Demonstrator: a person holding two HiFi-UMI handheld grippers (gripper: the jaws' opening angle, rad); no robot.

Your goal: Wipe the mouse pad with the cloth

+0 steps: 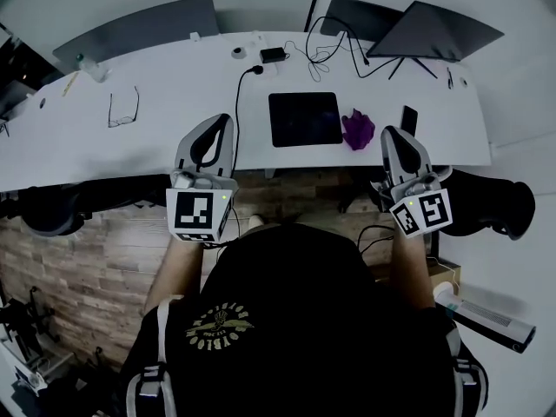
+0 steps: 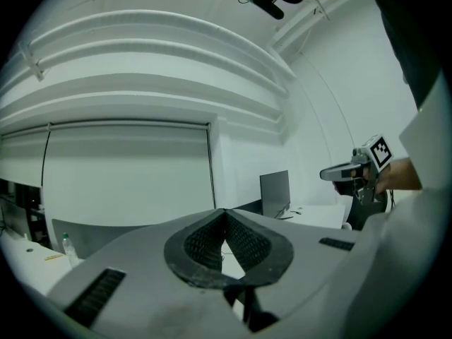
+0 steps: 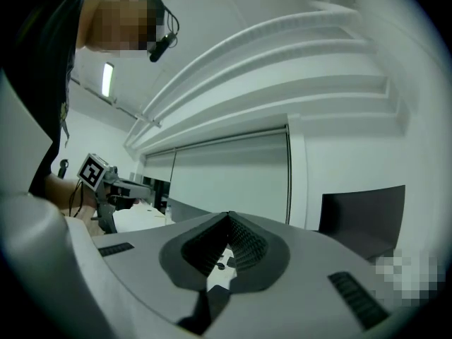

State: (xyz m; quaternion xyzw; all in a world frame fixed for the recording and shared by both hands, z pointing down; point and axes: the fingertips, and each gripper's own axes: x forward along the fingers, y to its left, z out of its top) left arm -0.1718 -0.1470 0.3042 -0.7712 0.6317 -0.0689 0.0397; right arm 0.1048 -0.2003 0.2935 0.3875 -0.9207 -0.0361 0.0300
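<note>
A: Where does the person hold the two claws?

B: Both are raised in front of the chest and point level toward the white desk [image 1: 130,150]. The left gripper [image 1: 217,120] has its tips over the desk's near edge, to the left of the mouse pad [image 1: 304,118]. The right gripper [image 1: 393,133] reaches the same edge further right, just beside the cloth [image 1: 358,129] but apart from it.

A: And the arms behind them?

B: The left forearm [image 1: 178,272] and the right forearm [image 1: 415,272] stretch forward from the black shirt [image 1: 287,320], roughly side by side. Each marker cube faces up to the head camera, the right one turned a little askew.

A: Are the claws wide or narrow?

B: Narrow, both of them. The left gripper view shows its ribbed pads meeting at the tip with nothing between them. The right gripper view shows the same, pressed together and empty.

A: So where is the cloth?

B: The purple cloth lies crumpled on the desk against the right edge of the black mouse pad. The pad lies flat near the middle of the desk. No claw touches either one.

A: Anything else close by?

B: A dark phone [image 1: 408,118] lies right of the cloth, and a pair of glasses [image 1: 123,109] lies well off to the left
</note>
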